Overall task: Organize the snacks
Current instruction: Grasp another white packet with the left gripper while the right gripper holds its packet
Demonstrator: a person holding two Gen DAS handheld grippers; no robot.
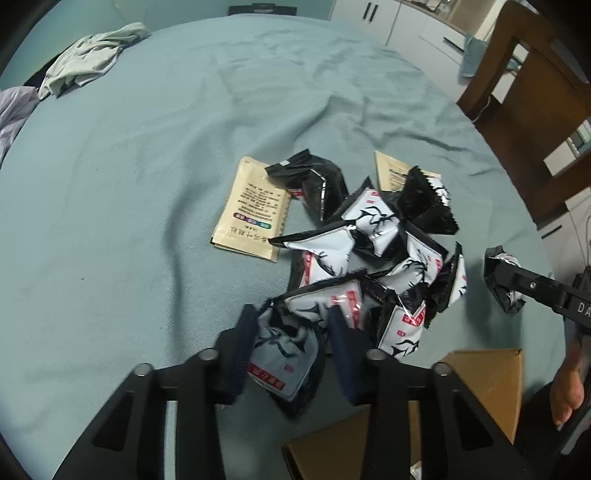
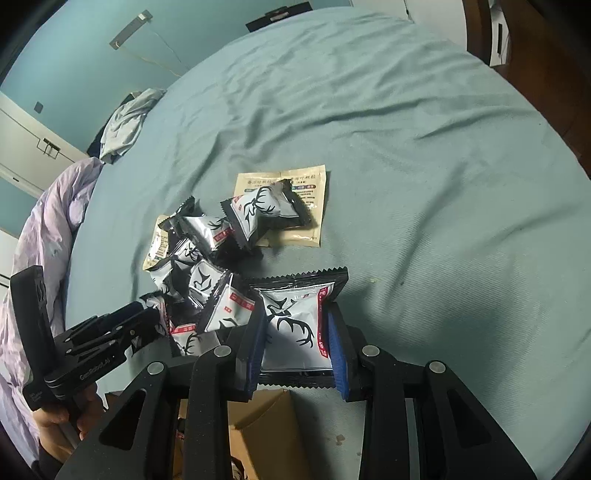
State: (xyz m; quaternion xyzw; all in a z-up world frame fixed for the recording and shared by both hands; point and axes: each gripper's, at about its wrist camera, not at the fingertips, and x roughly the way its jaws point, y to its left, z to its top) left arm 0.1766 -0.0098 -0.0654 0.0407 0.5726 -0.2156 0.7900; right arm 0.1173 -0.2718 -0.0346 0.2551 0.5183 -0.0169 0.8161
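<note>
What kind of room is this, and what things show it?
Probably a bedroom. The snack packets lie on a bed covered by a wrinkled blue-green sheet, a lilac quilt is bunched at its edge, and white cupboards stand behind it.

snack packet (image 2: 295, 328) in right hand-held gripper (image 2: 297, 354)

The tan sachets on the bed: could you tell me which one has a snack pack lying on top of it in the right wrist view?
The larger, far sachet: a snack pack lies across it. The near-left sachet only peeks from beside the pile.
</note>
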